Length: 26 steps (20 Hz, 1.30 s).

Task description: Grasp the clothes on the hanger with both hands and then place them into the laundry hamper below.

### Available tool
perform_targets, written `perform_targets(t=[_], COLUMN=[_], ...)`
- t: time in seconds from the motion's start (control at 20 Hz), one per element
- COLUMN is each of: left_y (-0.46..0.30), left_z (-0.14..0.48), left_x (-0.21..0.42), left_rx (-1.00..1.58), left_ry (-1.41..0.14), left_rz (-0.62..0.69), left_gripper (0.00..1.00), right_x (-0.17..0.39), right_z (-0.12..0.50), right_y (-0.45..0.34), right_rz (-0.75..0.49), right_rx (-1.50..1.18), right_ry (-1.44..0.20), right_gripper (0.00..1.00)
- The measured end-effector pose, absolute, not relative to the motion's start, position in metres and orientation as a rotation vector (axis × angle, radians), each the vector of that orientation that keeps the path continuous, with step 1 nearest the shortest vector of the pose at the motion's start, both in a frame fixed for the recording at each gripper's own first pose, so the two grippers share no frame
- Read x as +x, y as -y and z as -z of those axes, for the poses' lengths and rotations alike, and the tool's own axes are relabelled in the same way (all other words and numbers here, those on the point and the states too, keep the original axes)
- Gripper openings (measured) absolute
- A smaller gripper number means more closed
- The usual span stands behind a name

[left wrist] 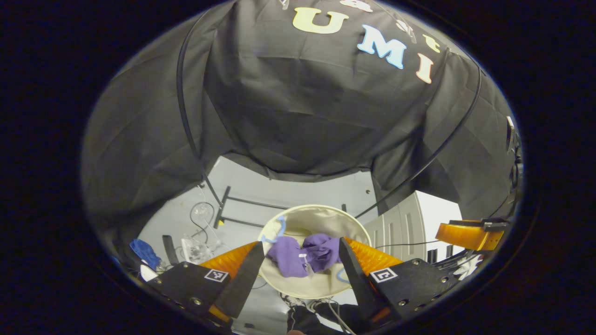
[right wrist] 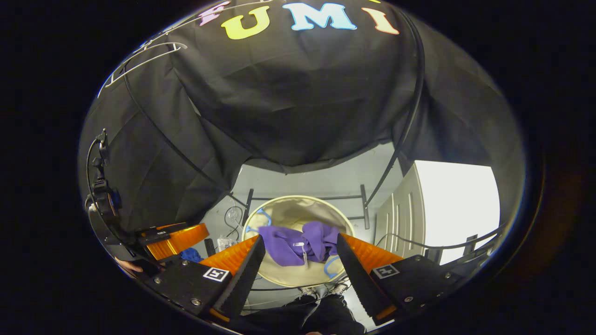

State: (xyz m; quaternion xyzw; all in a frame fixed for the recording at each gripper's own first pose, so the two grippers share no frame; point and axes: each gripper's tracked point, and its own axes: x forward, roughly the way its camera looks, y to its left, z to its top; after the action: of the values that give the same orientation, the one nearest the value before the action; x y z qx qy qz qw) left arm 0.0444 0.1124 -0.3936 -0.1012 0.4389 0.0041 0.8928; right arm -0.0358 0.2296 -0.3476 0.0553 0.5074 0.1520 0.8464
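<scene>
A purple garment (left wrist: 302,255) lies crumpled inside the round cream laundry hamper (left wrist: 321,218) on the floor below me. In the left gripper view my left gripper (left wrist: 300,253) hangs open above the hamper, nothing between its orange-backed black fingers (left wrist: 244,279). The right gripper view looks down on the same purple garment (right wrist: 298,246) in the hamper (right wrist: 298,207), with my right gripper (right wrist: 300,249) open and empty over it. A white hanger (right wrist: 144,58) shows at the upper left of that view. The left gripper (right wrist: 177,239) appears at the left edge there.
A white cabinet (left wrist: 419,218) stands right of the hamper, also seen as the cabinet (right wrist: 442,204) in the right gripper view. A black rack base (left wrist: 251,204) and cables (left wrist: 200,228) lie on the grey floor behind. Blue cloth (left wrist: 144,251) sits at the left. A person's legs and shoes (right wrist: 316,298) are below.
</scene>
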Motion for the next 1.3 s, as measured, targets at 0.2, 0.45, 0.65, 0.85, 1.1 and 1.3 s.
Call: perform_targets(t=[0.2,0.45,0.65,0.85,1.1,1.3], left_y=[-0.115,-0.124,-0.119,-0.102,-0.08,-0.069], left_z=[0.326,0.219,0.106,0.006,-0.089,-0.132], left_x=[0.06,0.085,0.111,0.124,0.12,0.103], left_rx=[-0.195,-0.103,-0.044,-0.081,-0.136,-0.129], left_ry=[-0.763,-0.52,-0.301,-0.098,0.039,0.144], left_rz=[0.037,0.076,0.054,0.055,0.019,-0.045], left_gripper=[0.97,0.92,0.95,0.91,0.92,0.93], right_x=[-0.017,0.017,0.049,0.073,0.081,0.088], right_z=[0.296,0.208,0.121,0.045,-0.017,-0.033], right_y=[-0.204,-0.152,-0.117,-0.1,-0.061,-0.015], right_rz=[-0.258,-0.15,-0.07,-0.036,-0.052,-0.043], right_rx=[0.116,0.067,0.037,0.059,0.042,0.035], right_ry=[-0.941,-0.701,-0.462,-0.25,-0.077,-0.036], right_gripper=[0.96,0.96,0.96,0.96,0.92,0.92])
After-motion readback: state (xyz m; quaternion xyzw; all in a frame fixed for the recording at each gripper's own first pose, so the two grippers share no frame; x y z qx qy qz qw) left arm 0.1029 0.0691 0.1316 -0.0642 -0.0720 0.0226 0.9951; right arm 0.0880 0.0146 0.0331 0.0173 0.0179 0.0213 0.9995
